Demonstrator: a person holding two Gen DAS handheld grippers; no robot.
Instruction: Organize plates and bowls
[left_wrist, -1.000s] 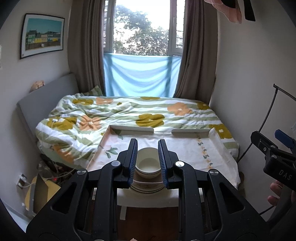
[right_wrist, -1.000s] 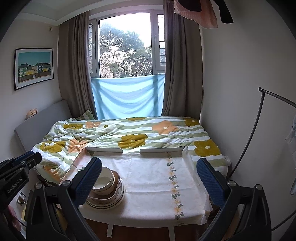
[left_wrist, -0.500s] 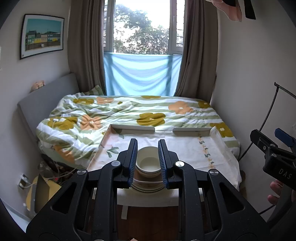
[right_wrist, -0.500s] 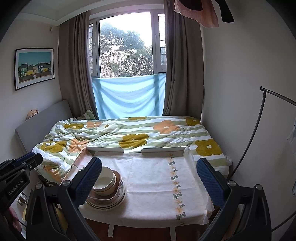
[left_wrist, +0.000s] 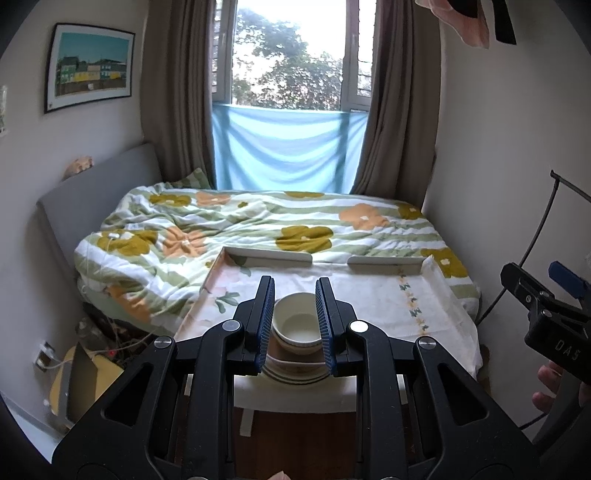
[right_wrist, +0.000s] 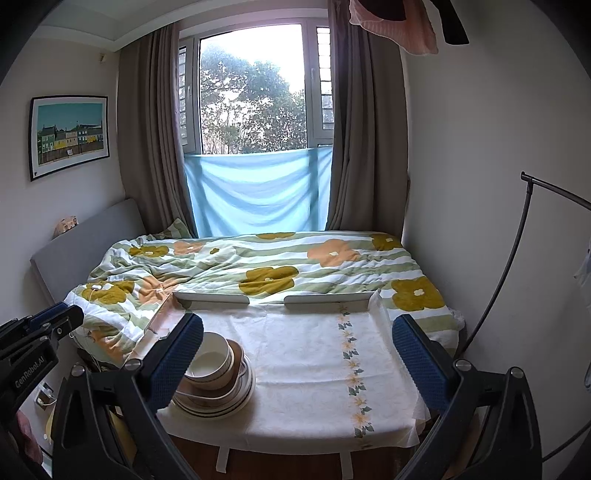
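Note:
A stack of plates (right_wrist: 221, 400) with a brown bowl and a cream bowl (right_wrist: 210, 363) nested on top sits at the front left of a small cloth-covered table (right_wrist: 314, 362). In the left wrist view the cream bowl (left_wrist: 297, 326) shows between the fingers, with the striped plates (left_wrist: 295, 374) under it. My left gripper (left_wrist: 297, 325) is partly open and empty, held back from the stack, short of the table's front edge. My right gripper (right_wrist: 297, 363) is wide open and empty, in front of the table.
The table has a raised back rim (right_wrist: 210, 300) and stands against a bed with a flowered quilt (right_wrist: 266, 269). A wall is close on the right, with a metal rack (right_wrist: 517, 258) beside it. A yellow box and cables (left_wrist: 77, 376) lie on the floor left.
Both grippers have drifted very slightly; the view is almost the same. Jaw openings are unchanged and the stack has not moved.

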